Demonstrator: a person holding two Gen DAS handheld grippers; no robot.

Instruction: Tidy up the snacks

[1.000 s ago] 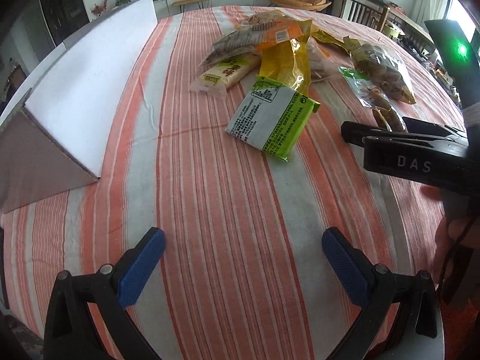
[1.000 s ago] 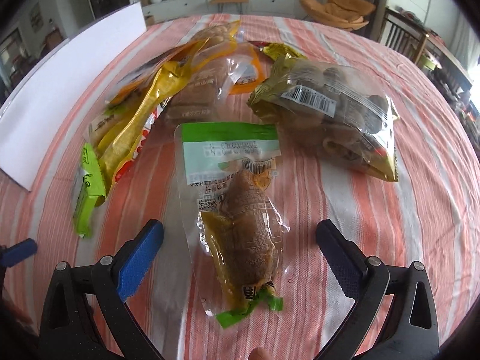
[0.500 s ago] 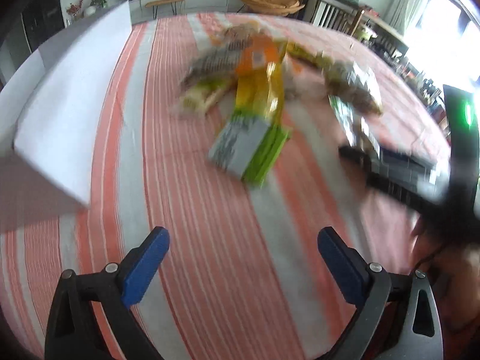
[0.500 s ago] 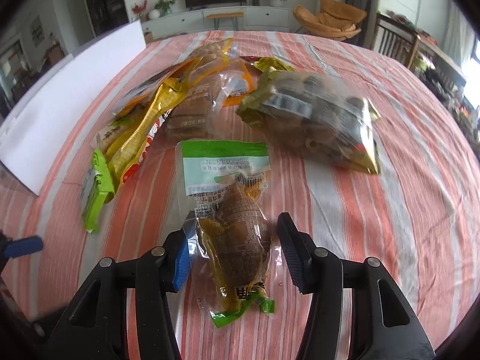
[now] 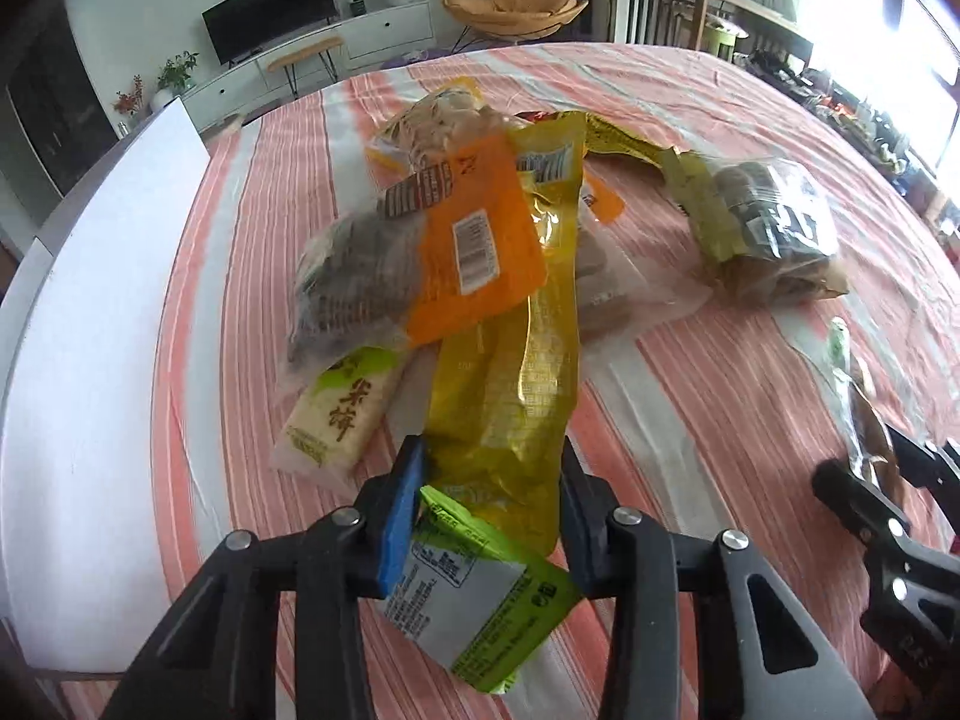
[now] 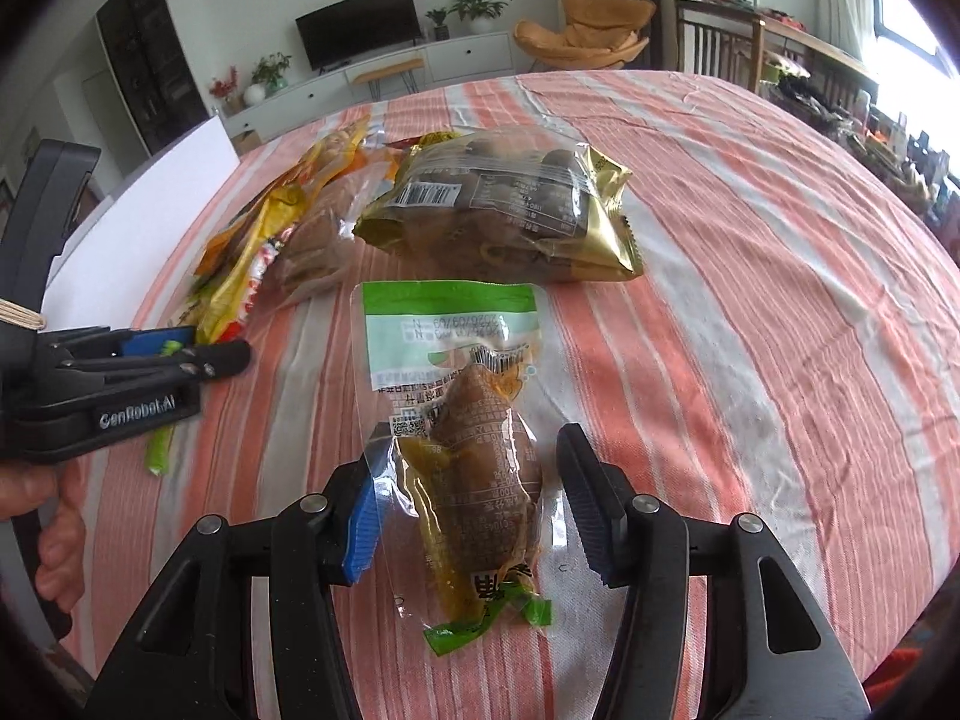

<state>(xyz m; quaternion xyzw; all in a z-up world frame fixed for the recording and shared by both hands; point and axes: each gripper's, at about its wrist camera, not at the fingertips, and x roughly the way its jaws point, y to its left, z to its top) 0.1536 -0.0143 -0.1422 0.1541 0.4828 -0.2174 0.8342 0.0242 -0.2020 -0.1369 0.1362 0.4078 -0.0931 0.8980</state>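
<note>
- right wrist view: clear vacuum pouch [image 6: 474,450] with a green header and a brown, sauce-coated snack sealed inside, lying flat on the striped tablecloth [image 6: 750,300], lengthwise between the two fingers.
- right gripper [image 6: 468,516] narrowed around the pouch's bulging middle; left blue pad [image 6: 363,525] against the clear film edge, right pad [image 6: 585,516] just beside the other edge; cannot tell whether firmly clamped yet.
- likely handling: soft and light, slick plastic film, lump inside firm but squashable; best taken across the thick brown middle, not the thin flat margins or green header, which would fold and slip.
- left wrist view: green and white packet [image 5: 480,588] held between the narrowed fingers of the left gripper [image 5: 489,510], one corner tipped up between the pads, rest hanging toward the camera.
- probably a light, puffy, crinkly wrapper; pinch near one corner looks likely to let it swing or slide out.
- just beyond: long yellow foil bag [image 5: 516,360] touching the fingertips, orange bag [image 5: 468,240] lying over it, white rice cracker pack [image 5: 339,414] to the left, all in a loose overlapping heap.
- farther right: gold bag of round brown snacks [image 6: 504,210], apart from the heap.
- white board [image 5: 90,330] along the table's left edge.
</note>
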